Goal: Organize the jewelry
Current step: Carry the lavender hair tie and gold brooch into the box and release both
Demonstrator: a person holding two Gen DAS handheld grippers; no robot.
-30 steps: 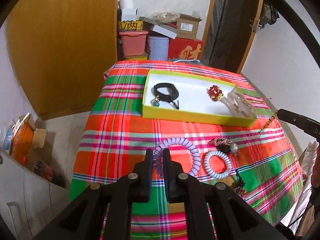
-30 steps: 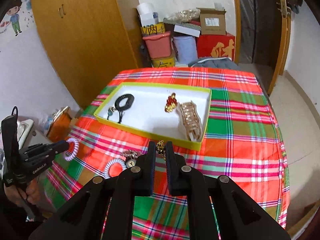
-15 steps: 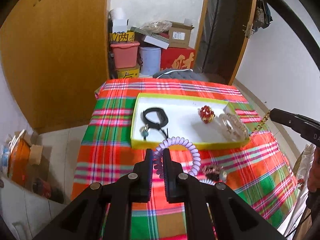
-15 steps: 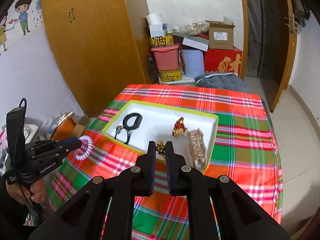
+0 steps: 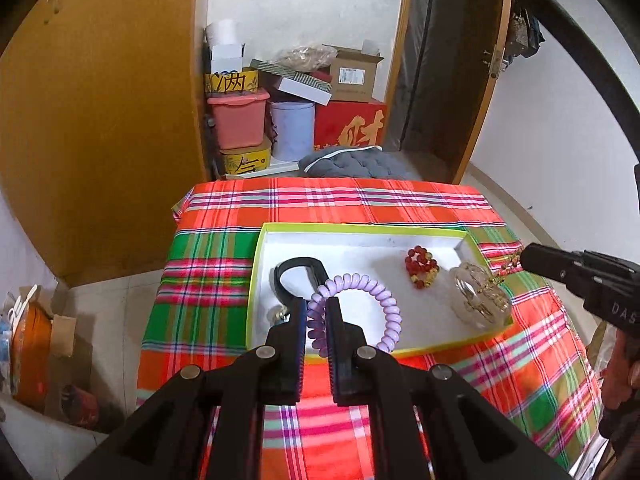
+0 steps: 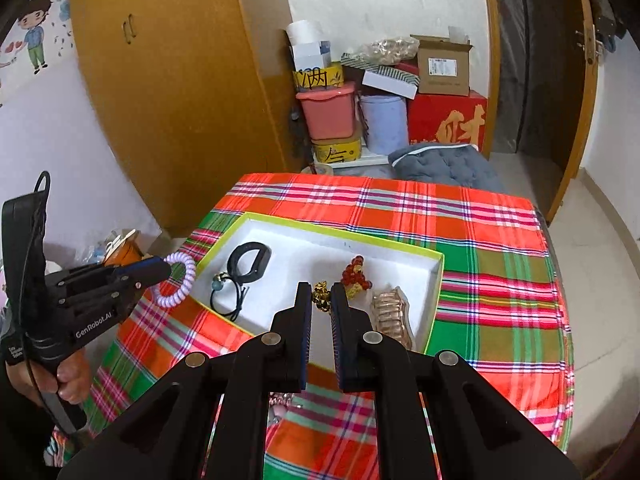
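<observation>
A white tray with a yellow-green rim (image 5: 256,272) (image 6: 436,280) lies on the plaid tablecloth. In it are a black band (image 5: 298,268) (image 6: 250,260), a red bead bracelet (image 5: 420,266) (image 6: 356,274), a clear hair claw (image 5: 478,300) (image 6: 390,314) and a black cord with a teal bead (image 6: 224,292). My left gripper (image 5: 318,306) (image 6: 166,266) is shut on a lilac spiral hair tie (image 5: 360,304) (image 6: 180,280), held above the tray's near left part. My right gripper (image 6: 322,292) (image 5: 522,258) is shut on a gold bead chain (image 6: 320,298) (image 5: 498,276), which hangs over the tray's right side.
The plaid tablecloth (image 5: 360,200) (image 6: 500,240) covers the whole table. Behind the table stand stacked boxes and tubs (image 5: 280,120) (image 6: 380,100), a wooden wardrobe (image 5: 100,120) at left and a door (image 5: 460,80) at right. A person's hand (image 6: 68,376) holds the left gripper's handle.
Both grippers have moved forward toward the tray, each carrying its piece. The hair tie now hangs over the tray and the chain over its right side. Loose items on the cloth have left the left view.
</observation>
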